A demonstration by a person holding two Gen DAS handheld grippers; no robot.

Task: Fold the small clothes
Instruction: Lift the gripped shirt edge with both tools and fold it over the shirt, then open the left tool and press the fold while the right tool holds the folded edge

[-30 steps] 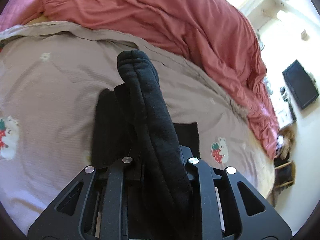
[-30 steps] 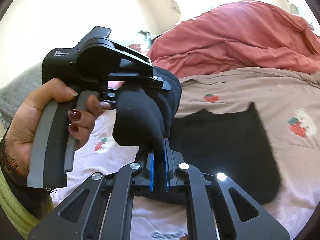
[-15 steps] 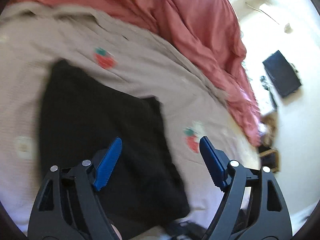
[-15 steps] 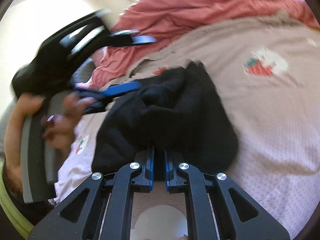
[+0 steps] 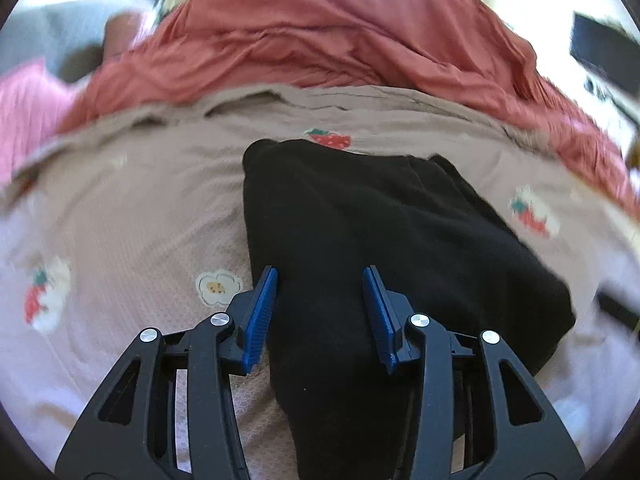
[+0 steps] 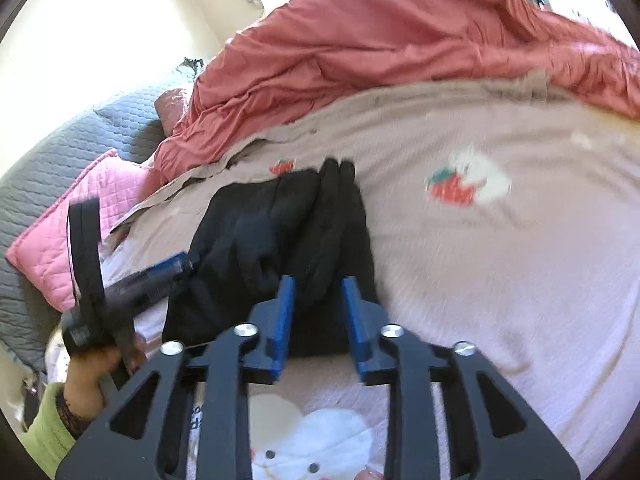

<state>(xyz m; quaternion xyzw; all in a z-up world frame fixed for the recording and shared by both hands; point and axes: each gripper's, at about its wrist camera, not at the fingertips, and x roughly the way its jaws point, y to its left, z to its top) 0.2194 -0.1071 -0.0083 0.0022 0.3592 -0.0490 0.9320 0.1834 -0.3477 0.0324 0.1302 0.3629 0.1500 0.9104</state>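
Garment (image 5: 380, 232), black and folded, lies on the bed (image 5: 140, 208) between and ahead of both parted finger pairs: left gripper (image 5: 320, 312) closing, right gripper (image 6: 318, 318) opening, neither pinching.

Daylight is flooding in far beyond the fingers (image 6: 285, 312), blowing out the walls; motion blur is smearing the fisheye-bent edges.

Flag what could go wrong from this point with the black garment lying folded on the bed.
1. The left gripper is closing with the black garment between its blue pads; a pinch might catch only the top layer and pull the fold apart.
2. The right gripper is opening over the bunched ridge of the garment, which looks uneven and may slump once released.
3. The strawberry-print bed cover is soft, so dragging could wrinkle both.
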